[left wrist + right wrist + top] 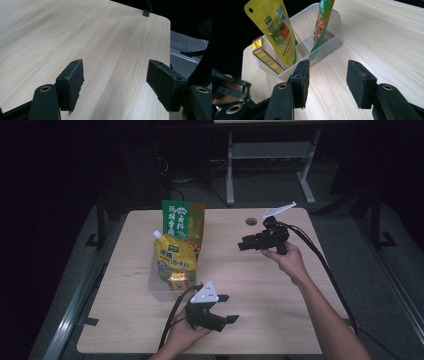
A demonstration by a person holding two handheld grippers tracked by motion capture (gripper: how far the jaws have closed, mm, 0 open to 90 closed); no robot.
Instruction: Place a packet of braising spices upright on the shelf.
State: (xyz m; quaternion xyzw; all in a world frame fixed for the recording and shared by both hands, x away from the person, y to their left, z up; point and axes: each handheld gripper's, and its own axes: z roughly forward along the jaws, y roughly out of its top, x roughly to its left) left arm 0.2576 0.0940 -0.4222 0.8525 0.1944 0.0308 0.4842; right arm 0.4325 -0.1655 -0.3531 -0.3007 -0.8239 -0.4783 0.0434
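A: Quick pass. The high view is giving the whole table (260, 285): the clear plastic bin (159, 290) is sitting at the left-middle, the left gripper (226, 308) is hovering low near the front edge just right of the bin, and the right gripper (241, 245) is hanging over the far right part, well apart from the bin and pointing toward it.

B: And the gripper views?

A: The right gripper view is showing what the high view is blurring: the bin has a divider. The yellow spouted pouch (275, 30) is standing tilted in the nearer compartment, with a small yellow-and-red box (265, 55) leaning at its end wall. The green packet (322, 22) is standing in the farther compartment. The bin's wall is lying just beyond the tip of the left-hand jaw in that view; touching or not, I cannot tell.

B: Tongs?

A: Right gripper: jaws are standing apart, nothing between them but bare wood. Left gripper view: jaws are spread wide over bare tabletop, nothing held.

B: Anything in the way?

A: Nothing is lying between the right gripper and the bin. The high view is also showing a grommet hole (251, 221) in the table's far side and a white frame leg (230, 165) on the floor behind.
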